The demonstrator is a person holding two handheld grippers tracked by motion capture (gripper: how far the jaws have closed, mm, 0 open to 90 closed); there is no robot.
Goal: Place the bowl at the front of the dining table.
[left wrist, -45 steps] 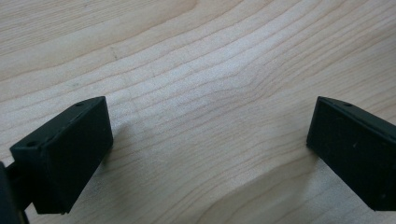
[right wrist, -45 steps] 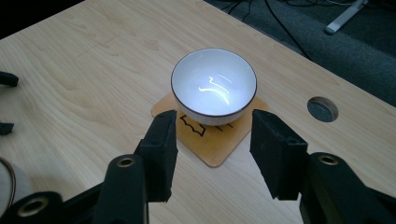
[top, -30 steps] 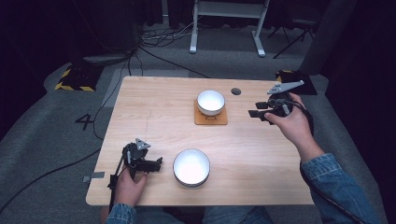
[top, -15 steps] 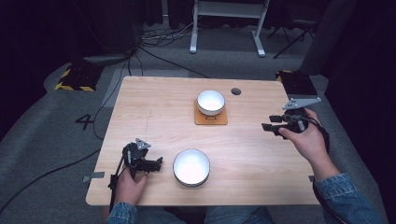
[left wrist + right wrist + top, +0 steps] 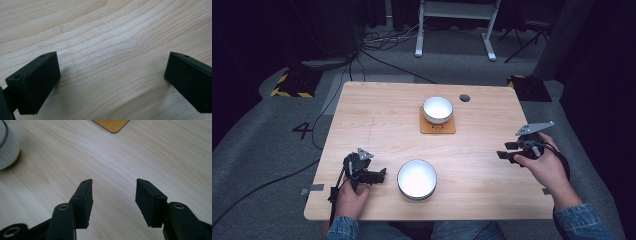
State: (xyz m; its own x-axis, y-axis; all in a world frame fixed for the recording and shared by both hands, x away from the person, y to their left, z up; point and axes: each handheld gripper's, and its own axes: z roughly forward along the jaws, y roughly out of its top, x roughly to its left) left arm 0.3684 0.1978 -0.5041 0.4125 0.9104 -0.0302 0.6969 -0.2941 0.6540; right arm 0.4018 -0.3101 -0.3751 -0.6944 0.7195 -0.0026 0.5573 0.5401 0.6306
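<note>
A small white bowl sits on an orange coaster at the far middle of the wooden table. A larger white bowl stands near the front edge. Just left of that bowl, my left gripper rests low on the table, pointing at it. In the left gripper view its jaws are spread wide over bare wood. My right gripper hovers near the table's right edge, pointing left. It is open with nothing between the jaws. The large bowl and a coaster corner lie ahead of it.
A dark round hole marks the far right of the tabletop. Beyond the table are a white stand's legs, cables and yellow-black tape on grey floor.
My right hand has drawn back from beside the small bowl toward the person and the table's right edge, sinking a little. The left hand and both bowls have stayed put.
</note>
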